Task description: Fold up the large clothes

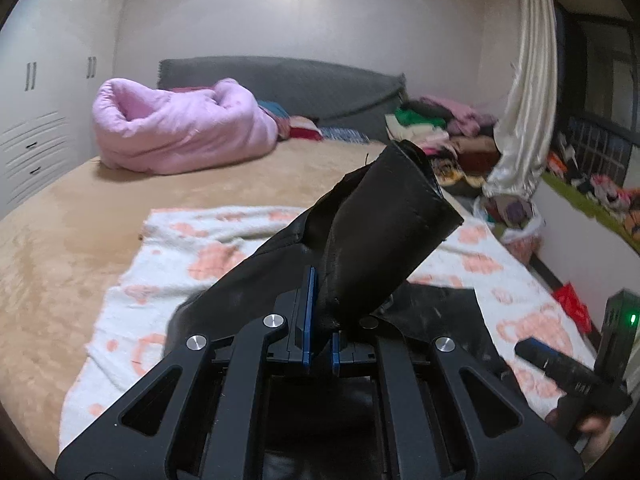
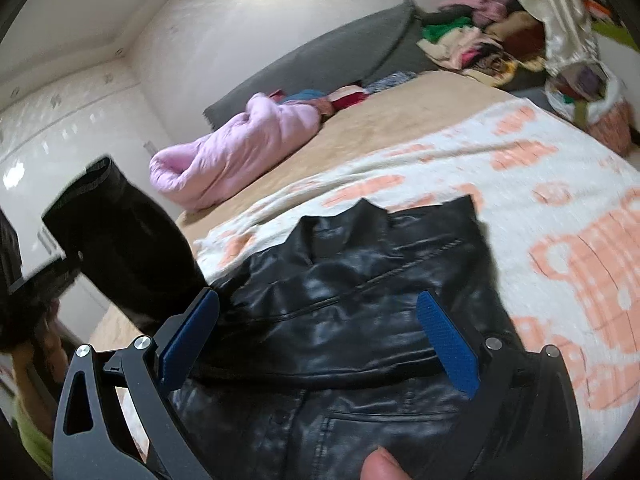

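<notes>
One sleeve of the black leather jacket was lifted, clamped in the left gripper; the right gripper hovered, jaws apart; folding barely begun.

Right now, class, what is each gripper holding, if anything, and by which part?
The left gripper is shut on the black jacket's sleeve, a short way below the cuff, lifting it. The right gripper is open over the jacket, holding nothing.
</notes>
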The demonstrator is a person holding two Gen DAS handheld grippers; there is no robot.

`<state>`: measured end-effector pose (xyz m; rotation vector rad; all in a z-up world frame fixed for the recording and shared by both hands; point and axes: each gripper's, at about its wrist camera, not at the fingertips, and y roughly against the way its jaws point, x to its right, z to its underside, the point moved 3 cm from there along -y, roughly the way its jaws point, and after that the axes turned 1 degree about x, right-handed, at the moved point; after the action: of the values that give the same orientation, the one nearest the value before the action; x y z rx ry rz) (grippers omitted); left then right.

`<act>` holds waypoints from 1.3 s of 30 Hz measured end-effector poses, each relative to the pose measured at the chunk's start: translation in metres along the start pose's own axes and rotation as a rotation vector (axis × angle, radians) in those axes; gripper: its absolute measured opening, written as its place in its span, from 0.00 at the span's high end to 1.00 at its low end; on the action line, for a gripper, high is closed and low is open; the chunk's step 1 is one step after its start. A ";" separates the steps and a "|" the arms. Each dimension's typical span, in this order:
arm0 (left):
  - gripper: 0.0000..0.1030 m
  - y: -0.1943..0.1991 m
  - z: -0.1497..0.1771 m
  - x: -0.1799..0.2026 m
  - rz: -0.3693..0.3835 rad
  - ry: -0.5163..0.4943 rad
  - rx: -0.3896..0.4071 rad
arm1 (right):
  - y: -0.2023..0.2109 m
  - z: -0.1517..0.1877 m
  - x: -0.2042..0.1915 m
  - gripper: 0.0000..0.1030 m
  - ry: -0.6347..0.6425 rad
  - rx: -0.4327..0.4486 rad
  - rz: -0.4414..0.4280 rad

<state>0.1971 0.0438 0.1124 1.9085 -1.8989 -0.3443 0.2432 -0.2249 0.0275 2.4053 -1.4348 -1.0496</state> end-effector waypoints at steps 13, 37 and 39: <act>0.98 -0.051 0.053 0.053 0.044 -0.114 -0.158 | 0.017 -0.009 0.042 0.04 -0.095 0.046 0.074; 0.83 -0.091 0.164 0.083 -0.012 -0.299 -0.358 | -0.059 0.037 0.032 0.16 -0.217 -0.261 -0.156; 0.73 -0.088 0.165 0.082 -0.003 -0.299 -0.358 | -0.065 0.040 0.029 0.22 -0.221 -0.283 -0.173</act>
<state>0.2017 -0.0598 -0.0637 1.6910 -1.8560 -0.9481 0.2731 -0.2054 -0.0457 2.2947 -1.0587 -1.4892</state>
